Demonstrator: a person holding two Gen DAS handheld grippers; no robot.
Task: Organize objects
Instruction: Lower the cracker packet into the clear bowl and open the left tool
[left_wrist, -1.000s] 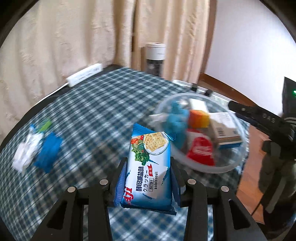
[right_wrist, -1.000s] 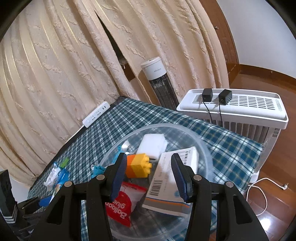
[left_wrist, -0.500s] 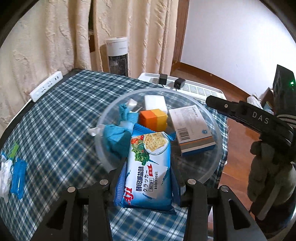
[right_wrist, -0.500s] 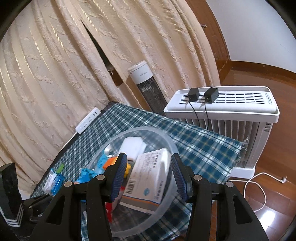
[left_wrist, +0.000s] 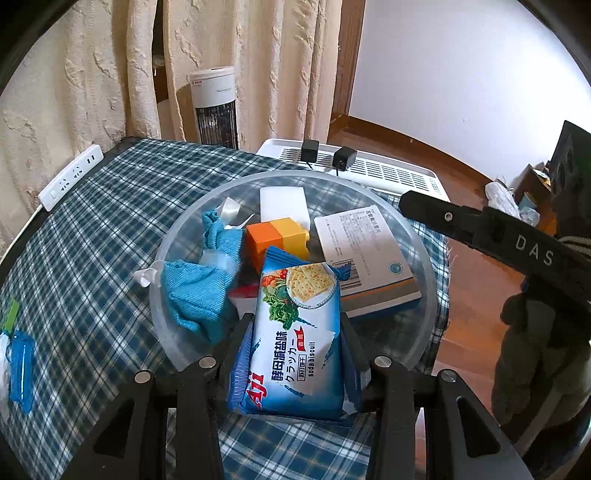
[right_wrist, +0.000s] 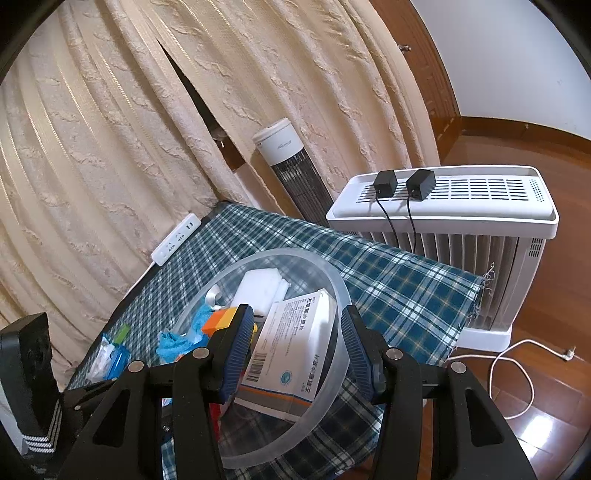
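Nearest, left tool (left_wrist: 295, 347): clamped on biscuit packet (left_wrist: 295, 332), held over clear bowl's (left_wrist: 424, 254) near rim.
Right tool (right_wrist: 295, 347): jaws apart, astride bowl rim, gripping nothing.
Bowl: on plaid counter (left_wrist: 92, 229), holding white box (left_wrist: 365, 258).

Left gripper (left_wrist: 295, 345): tilted steeply down, 2 fingers clamped on sides of biscuit packet (left_wrist: 295, 339). Right gripper (right_wrist: 297, 347): tilted down less steeply, 2 blue-padded fingers (right_wrist: 238, 349) parted, nothing pressed between pads. Gloved hand (left_wrist: 535, 354) holds right gripper.
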